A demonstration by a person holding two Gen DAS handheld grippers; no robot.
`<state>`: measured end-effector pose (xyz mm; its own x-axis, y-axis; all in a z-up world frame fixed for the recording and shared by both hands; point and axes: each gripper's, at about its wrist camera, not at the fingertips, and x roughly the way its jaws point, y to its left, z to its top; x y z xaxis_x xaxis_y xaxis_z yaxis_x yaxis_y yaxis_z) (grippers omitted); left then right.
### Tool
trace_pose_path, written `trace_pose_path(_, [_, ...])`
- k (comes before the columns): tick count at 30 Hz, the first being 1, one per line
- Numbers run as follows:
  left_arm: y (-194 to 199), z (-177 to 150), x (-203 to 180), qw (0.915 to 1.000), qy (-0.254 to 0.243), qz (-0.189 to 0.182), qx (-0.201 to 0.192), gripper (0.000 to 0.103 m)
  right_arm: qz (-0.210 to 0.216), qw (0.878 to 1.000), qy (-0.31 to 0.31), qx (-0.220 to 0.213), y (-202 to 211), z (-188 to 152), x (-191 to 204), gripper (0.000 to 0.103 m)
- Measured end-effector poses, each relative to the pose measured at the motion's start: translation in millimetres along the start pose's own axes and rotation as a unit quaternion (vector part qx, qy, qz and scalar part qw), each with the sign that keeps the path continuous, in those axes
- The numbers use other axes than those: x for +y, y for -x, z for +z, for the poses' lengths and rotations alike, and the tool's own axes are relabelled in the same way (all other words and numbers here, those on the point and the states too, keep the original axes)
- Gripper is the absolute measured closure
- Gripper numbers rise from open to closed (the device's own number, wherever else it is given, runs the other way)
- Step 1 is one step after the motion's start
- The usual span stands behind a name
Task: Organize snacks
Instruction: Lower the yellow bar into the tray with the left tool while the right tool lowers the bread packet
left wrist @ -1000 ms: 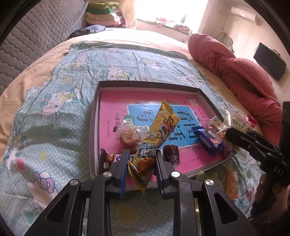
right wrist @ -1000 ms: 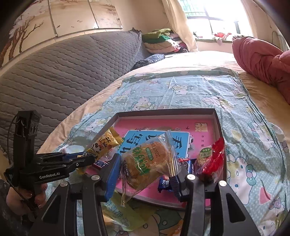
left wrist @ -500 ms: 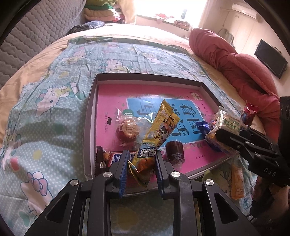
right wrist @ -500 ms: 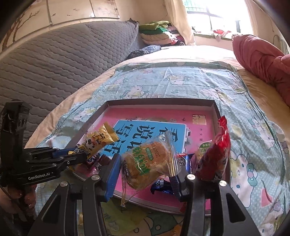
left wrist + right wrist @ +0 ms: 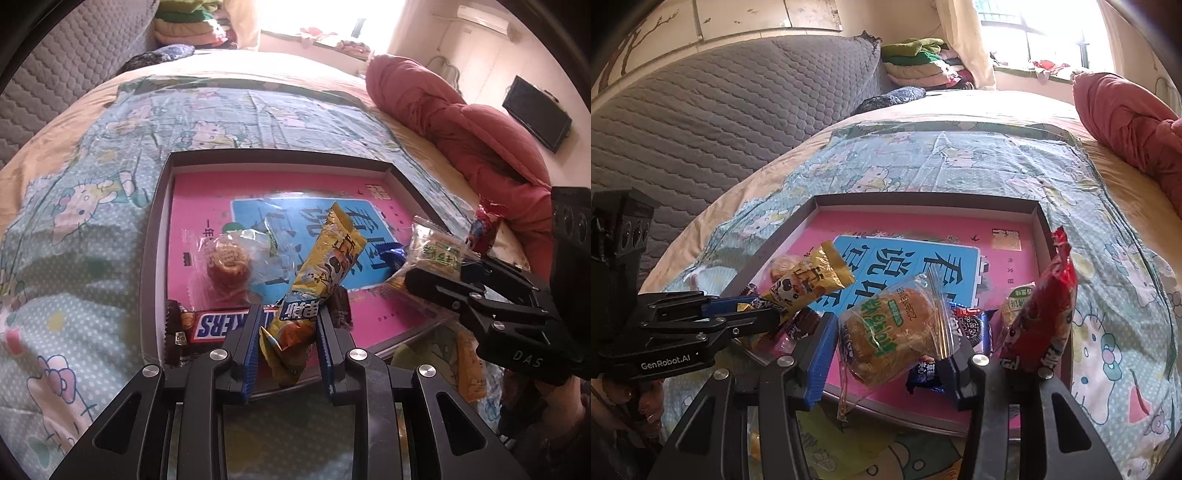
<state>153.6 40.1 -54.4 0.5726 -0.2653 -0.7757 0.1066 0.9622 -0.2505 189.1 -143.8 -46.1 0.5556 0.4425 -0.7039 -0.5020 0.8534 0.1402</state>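
Note:
A shallow grey tray [image 5: 155, 240] with a pink and blue base lies on the bed sheet. My left gripper [image 5: 290, 332] is shut on the lower end of a long yellow snack packet [image 5: 325, 266], held over the tray's near left corner. A Snickers bar [image 5: 221, 323] and a round pastry in clear wrap [image 5: 227, 258] lie in the tray beside it. My right gripper [image 5: 890, 347] is shut on a clear-wrapped bread packet [image 5: 897, 325] above the tray's near edge. A blue Oreo packet [image 5: 975, 328] lies behind it. A red packet [image 5: 1045, 317] stands at the tray's right rim.
A grey quilted headboard [image 5: 720, 122] runs along the left. A red duvet [image 5: 461, 140] is heaped on the right. Folded clothes [image 5: 916, 59] sit by the window. An orange packet [image 5: 469, 365] lies on the sheet in front of the tray. A person's hand [image 5: 639, 398] holds the left gripper.
My right gripper has sunk a little toward the tray's near right corner with the bread packet. My left gripper has kept its place and its grip on the yellow packet.

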Motion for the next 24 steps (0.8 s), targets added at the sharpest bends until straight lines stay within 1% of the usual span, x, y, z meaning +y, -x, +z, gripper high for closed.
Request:
trace_pose_path(9, [-0.2,-1.5,0.6,1.0000,-0.004,0.001,0.002,0.075,0.000,1.000,0.009,0.003,-1.5,-1.5,3.7,0.053])
trace_pose_path(16, [1.7,0.2,4.7,1.0000,0.002,0.004,0.000,0.075,0.014,1.000,0.020,0.008,-4.6,-1.2,7.9,0.053])
trace_pose_path(24, [1.5,0.1,4.6,1.0000,-0.001,0.006,0.001,0.075,0.015,0.999,0.031,0.021,-12.4,-3.4,12.9,0.053])
